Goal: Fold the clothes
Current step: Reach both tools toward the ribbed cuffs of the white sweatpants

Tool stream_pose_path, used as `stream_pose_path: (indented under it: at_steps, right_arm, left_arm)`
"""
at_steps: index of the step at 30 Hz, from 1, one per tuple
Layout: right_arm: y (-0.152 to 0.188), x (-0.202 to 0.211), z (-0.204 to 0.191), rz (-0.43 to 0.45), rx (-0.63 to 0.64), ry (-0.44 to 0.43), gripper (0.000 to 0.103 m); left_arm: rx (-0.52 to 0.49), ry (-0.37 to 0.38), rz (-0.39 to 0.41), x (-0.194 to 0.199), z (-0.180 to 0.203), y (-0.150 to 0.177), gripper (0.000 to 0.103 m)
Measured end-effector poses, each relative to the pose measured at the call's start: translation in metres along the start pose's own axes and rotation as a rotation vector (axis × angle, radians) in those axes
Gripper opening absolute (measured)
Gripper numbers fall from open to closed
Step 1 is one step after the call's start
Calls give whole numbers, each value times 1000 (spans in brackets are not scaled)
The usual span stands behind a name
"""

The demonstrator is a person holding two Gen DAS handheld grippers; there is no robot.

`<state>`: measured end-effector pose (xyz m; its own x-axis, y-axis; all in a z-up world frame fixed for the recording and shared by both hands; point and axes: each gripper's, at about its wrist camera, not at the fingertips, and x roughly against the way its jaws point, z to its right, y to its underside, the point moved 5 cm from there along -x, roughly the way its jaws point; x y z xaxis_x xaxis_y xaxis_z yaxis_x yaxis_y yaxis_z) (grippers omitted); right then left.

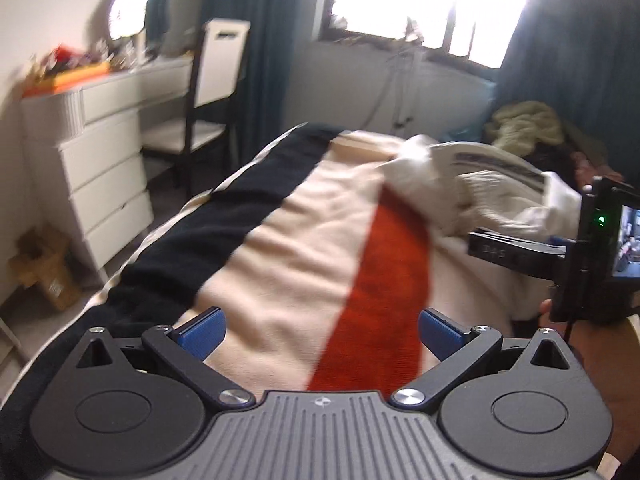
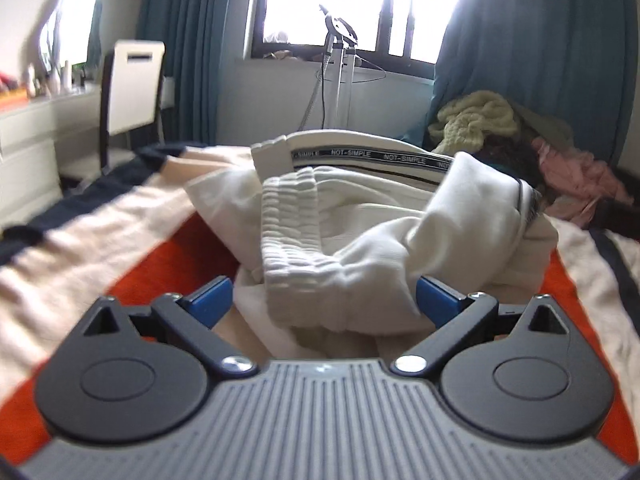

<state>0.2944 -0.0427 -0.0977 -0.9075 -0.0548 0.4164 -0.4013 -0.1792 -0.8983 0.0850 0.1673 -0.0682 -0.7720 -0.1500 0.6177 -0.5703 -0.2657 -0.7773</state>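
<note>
Here right gripper (image 2: 324, 300) spread wide, straddling near ribbed hem of white garment (image 2: 360, 232), ready to pinch; left gripper (image 1: 322, 334) spread, empty over blanket (image 1: 304, 240).

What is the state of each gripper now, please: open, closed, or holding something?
Left gripper: open, holding nothing, above the striped blanket.
Right gripper: open; the white garment lies between its fingers, not gripped.

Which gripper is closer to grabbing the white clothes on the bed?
The right gripper. Its open jaws already sit around the ribbed cuff of the white garment. The left gripper is open over bare striped blanket, with the garment off to its right.
</note>
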Motion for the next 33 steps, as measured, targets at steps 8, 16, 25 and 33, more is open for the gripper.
stream_pose_path:
  at_steps: [8, 16, 25, 33]
  right_arm:
    - [11, 27, 62, 177, -358, 452, 81]
    - [14, -9, 108, 108, -540, 305, 57]
    - [-30, 99, 117, 263, -288, 164, 22]
    - [-20, 232, 154, 344, -254, 34, 20]
  left_arm:
    - [120, 77, -34, -1, -11, -3, 103]
    - [80, 107, -58, -7, 8, 6, 103]
    - [80, 127, -49, -14, 20, 10, 103]
    - [-33, 184, -18, 13, 50, 18, 103]
